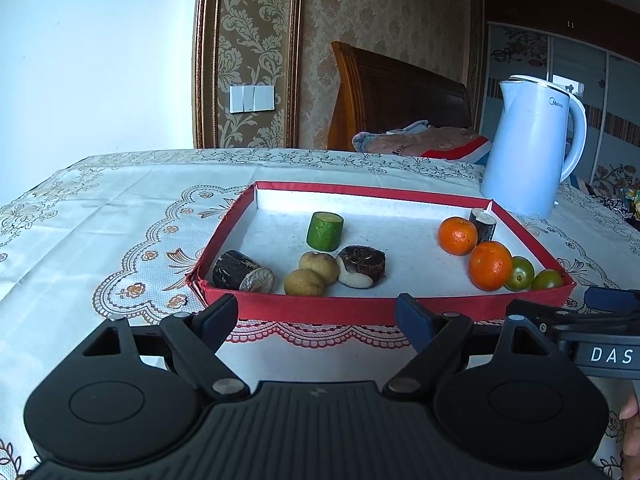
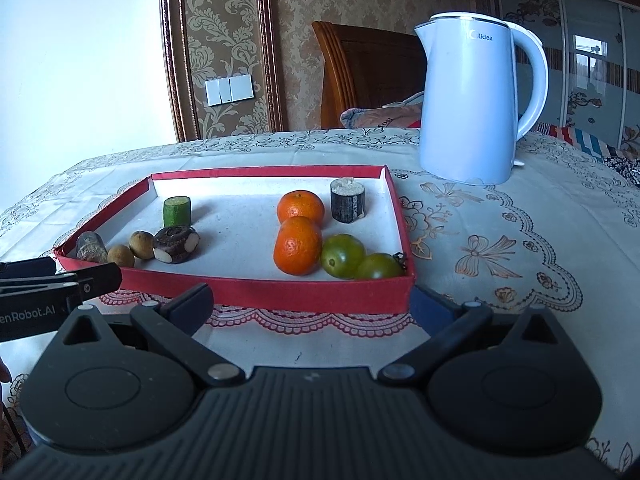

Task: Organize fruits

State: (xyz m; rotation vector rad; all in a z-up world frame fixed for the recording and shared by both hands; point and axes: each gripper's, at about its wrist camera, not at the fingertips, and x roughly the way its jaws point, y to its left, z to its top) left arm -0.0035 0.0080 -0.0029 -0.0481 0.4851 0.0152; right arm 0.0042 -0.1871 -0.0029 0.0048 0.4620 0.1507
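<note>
A shallow red tray (image 1: 320, 310) with a white floor holds the fruit. At its left lie a green cucumber piece (image 1: 325, 232), a dark cane stub (image 1: 236, 270), two small brown round fruits (image 1: 311, 274) and a dark half-peeled tuber (image 1: 362, 268). At its right sit two oranges (image 2: 298, 240), two green tomatoes (image 2: 344, 256) and another dark cane stub (image 2: 348, 200). My left gripper (image 1: 318, 314) is open just before the tray's front wall, near the left group. My right gripper (image 2: 314, 306) is open before the right half. Nothing is between either pair of fingers.
A tall white electric kettle (image 2: 468, 104) stands on the lace tablecloth (image 2: 500, 248) behind and right of the tray. A wooden headboard (image 1: 400, 96) and bedding lie past the table's far edge. Bare cloth stretches left of the tray.
</note>
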